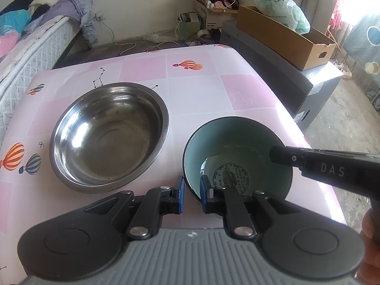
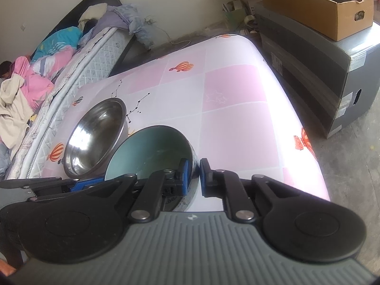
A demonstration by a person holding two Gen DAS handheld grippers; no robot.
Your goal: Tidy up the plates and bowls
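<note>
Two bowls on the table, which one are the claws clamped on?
The teal-lined ceramic bowl: both the left claw and the right claw pinch its rim. The larger steel bowl beside it sits untouched.

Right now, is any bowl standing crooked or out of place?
Yes. The teal bowl is tilted, its opening leaning toward the steel bowl. Both grippers, left and right, pinch its rim. The steel bowl sits flat on the table.

Desk (image 1: 194,95) carrying two bowls

A pink checked cloth with balloon prints is covering it; a steel bowl (image 1: 109,135) is sitting just beside a teal-lined bowl (image 1: 237,152).
</note>
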